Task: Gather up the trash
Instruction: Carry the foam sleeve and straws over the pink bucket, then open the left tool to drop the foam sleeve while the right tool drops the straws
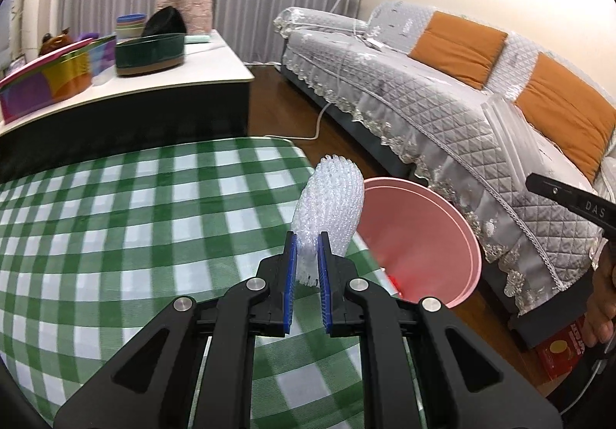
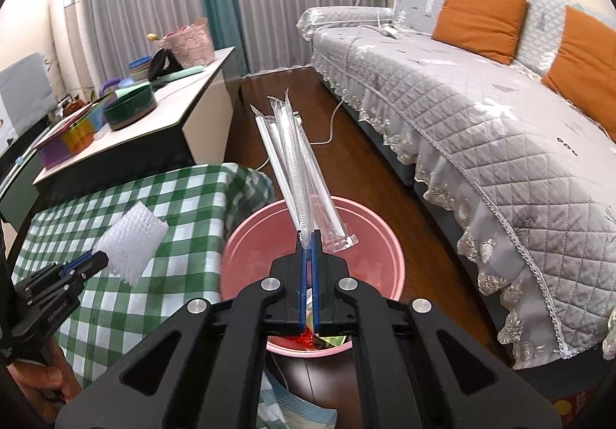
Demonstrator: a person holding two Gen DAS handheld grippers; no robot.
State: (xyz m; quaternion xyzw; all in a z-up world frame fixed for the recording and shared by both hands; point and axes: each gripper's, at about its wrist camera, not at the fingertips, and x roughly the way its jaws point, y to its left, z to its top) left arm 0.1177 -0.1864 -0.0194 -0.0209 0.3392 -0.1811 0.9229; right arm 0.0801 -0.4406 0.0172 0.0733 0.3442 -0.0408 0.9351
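Left gripper (image 1: 307, 242) clamps white foam net (image 1: 329, 205); right gripper (image 2: 308, 236) pinches wrapped straws (image 2: 292, 159) over pink bin (image 2: 369, 221).

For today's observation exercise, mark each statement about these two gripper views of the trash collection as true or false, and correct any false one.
1. The left gripper is shut on a white foam net. True.
2. The right gripper holds nothing. False: it is shut on a bundle of wrapped straws.
3. The pink bin stands on the floor beside the checked table. True.
4. The sofa cushions are blue. False: they are orange.
5. The foam net already lies in the bin. False: it is in the left gripper, above the table's edge.
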